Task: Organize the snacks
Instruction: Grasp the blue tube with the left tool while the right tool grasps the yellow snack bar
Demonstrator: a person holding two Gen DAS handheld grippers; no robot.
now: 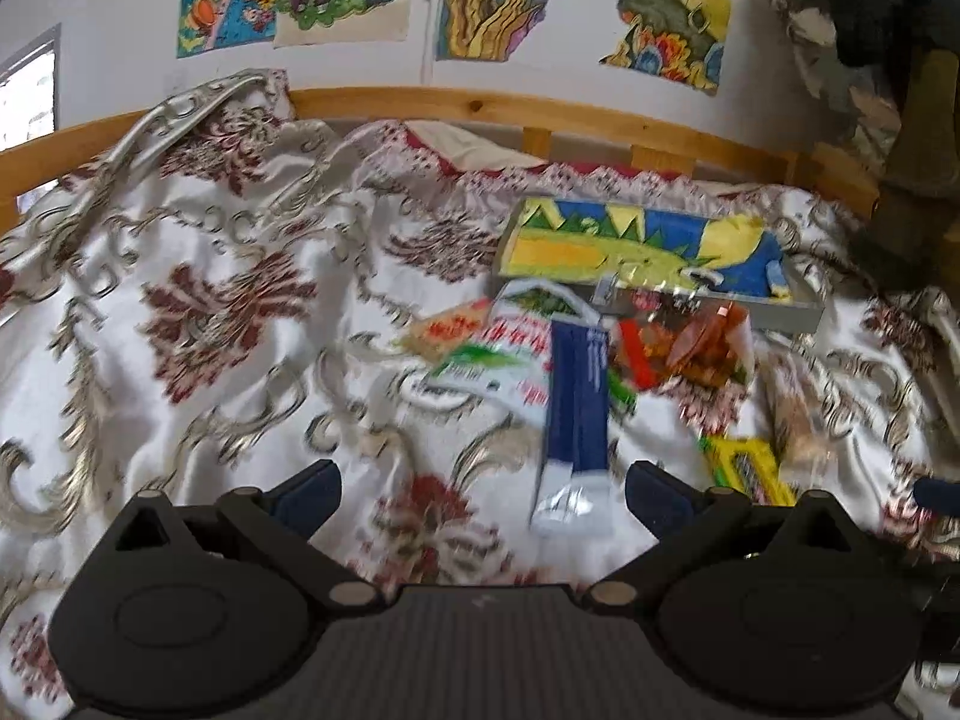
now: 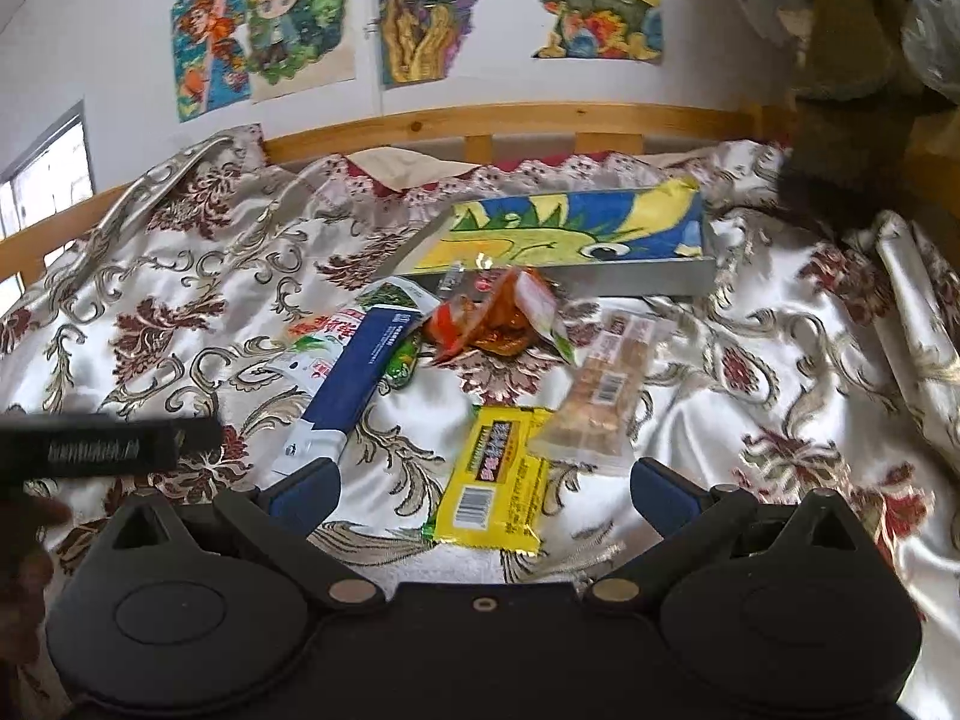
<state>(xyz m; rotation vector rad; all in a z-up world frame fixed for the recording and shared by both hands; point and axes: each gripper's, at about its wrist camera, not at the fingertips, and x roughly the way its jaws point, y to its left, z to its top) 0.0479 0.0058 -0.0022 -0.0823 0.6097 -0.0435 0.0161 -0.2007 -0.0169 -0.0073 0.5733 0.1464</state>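
Patterned satin bedspread (image 1: 210,312) over a bed with a wooden rail (image 1: 540,111), coloured drawings on the wall behind; the snacks lie loose toward the far right part of the bedspread.

Left wrist view: left gripper (image 1: 483,495) hovers with fingers spread wide, holding nothing. Blue packet (image 1: 579,396) lies just ahead, between the fingers and nearer the right one, overlapping a white-and-green packet (image 1: 510,348). Behind them sits a grey tray (image 1: 798,315) lined with a painted sheet, at the far edge of the bedspread. The view is motion-blurred.

Right wrist view: right gripper (image 2: 483,492) likewise wide and empty. Yellow packet (image 2: 498,474) lies directly between its fingers, touching a clear biscuit packet (image 2: 606,396). An orange-red packet (image 2: 498,318) rests against the tray's near wall (image 2: 636,279).

Suggested step: collecting the yellow packet for the tray. Approach low and square, close across its narrow width, and avoid catching the biscuit packet or bunching the slippery cloth
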